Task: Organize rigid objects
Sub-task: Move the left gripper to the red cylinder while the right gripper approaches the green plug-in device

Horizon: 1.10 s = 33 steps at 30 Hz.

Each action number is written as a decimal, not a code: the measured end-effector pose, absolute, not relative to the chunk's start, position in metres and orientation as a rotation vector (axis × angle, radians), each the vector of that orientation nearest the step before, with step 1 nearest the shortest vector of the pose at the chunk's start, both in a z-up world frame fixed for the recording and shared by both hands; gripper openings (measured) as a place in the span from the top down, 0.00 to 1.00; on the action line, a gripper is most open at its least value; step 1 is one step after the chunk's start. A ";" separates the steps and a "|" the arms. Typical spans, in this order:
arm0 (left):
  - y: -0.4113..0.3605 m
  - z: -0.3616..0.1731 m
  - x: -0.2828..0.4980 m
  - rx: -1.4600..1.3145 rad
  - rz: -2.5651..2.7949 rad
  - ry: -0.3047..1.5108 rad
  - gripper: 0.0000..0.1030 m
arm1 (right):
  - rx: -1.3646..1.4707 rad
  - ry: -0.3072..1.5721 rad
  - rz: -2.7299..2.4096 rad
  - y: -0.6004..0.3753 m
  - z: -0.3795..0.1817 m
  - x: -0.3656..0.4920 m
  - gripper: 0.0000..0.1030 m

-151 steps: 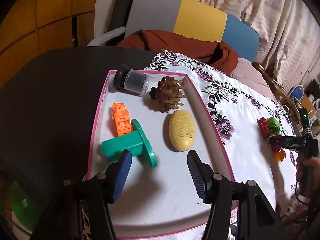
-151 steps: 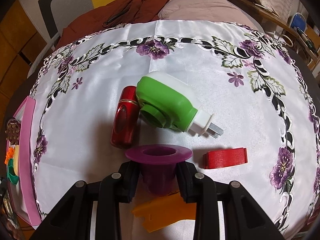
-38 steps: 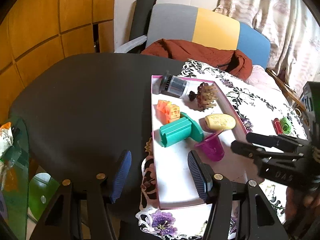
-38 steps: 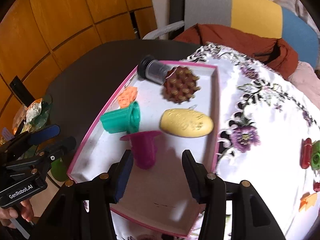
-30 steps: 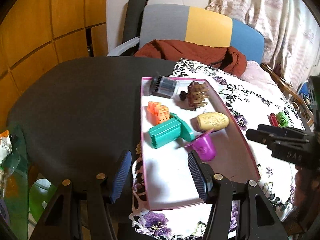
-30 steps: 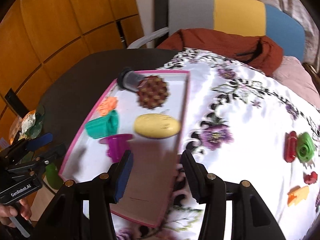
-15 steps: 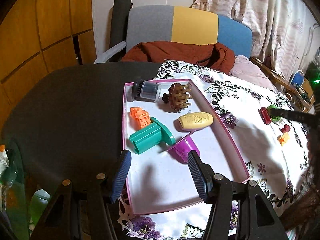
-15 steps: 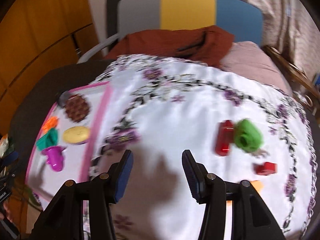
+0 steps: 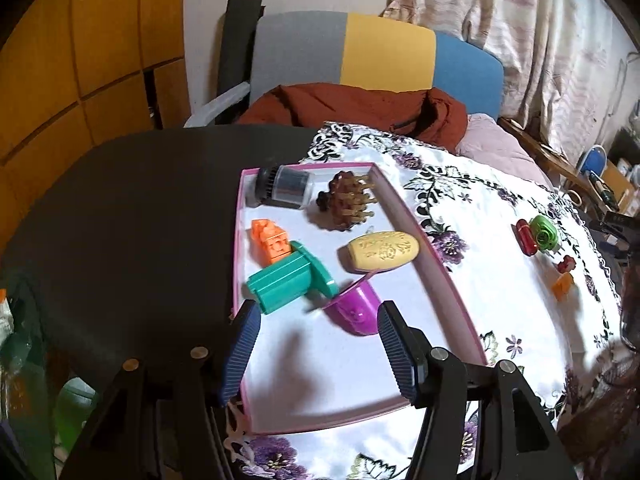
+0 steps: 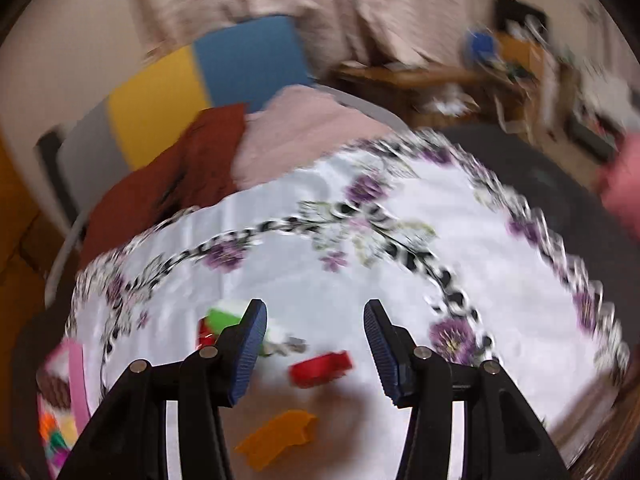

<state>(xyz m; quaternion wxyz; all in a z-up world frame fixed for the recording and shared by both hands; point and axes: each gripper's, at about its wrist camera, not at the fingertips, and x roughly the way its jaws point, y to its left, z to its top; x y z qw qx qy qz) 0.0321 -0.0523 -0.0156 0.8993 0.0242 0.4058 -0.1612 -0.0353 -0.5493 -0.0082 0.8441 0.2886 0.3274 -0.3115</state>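
A pink-rimmed white tray point(image 9: 440, 264) holds a purple cup point(image 9: 356, 308) on its side, a teal piece point(image 9: 288, 280), an orange block point(image 9: 270, 240), a yellow oval soap point(image 9: 382, 250), a brown brush point(image 9: 346, 200) and a dark jar point(image 9: 284, 186). My left gripper point(image 9: 316, 344) hovers over the tray's near end, its jaws opening, with nothing gripped. The right wrist view is blurred. My right gripper point(image 10: 314, 336) stands open and empty above the flowered cloth. Below it lie a red piece point(image 10: 320, 366), an orange piece point(image 10: 276, 438) and a green plug point(image 10: 224, 316).
The white flowered cloth point(image 9: 480, 208) covers the right part of a dark round table point(image 9: 140, 208). A red cylinder point(image 9: 525, 236) lies beside the green plug. A chair with a rust jacket point(image 9: 352, 108) stands behind the table. A glass surface point(image 9: 24, 360) is at lower left.
My right gripper swung away from the tray to the right, over the loose pieces on the cloth. The purple cup stays in the tray. The left gripper has hardly moved.
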 end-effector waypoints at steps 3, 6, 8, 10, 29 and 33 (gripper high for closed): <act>-0.055 -0.016 0.036 0.018 -0.350 0.871 0.40 | 0.647 0.693 -0.662 -0.556 -0.013 -0.038 0.50; -0.062 -0.016 0.037 0.020 -0.377 0.886 0.40 | 0.673 0.707 -0.635 -0.554 -0.017 -0.036 0.50; -0.072 -0.011 0.035 0.032 -0.407 0.876 0.38 | 0.678 0.720 -0.621 -0.553 -0.020 -0.034 0.50; -0.083 -0.007 0.034 0.058 -0.442 0.863 0.37 | 0.678 0.725 -0.614 -0.552 -0.021 -0.033 0.50; -0.200 -0.011 0.034 0.207 -0.603 0.879 0.32 | 0.742 0.764 -0.581 -0.557 -0.032 -0.030 0.50; -0.216 -0.018 0.037 0.222 -0.620 0.911 0.32 | 0.755 0.757 -0.580 -0.559 -0.032 -0.031 0.50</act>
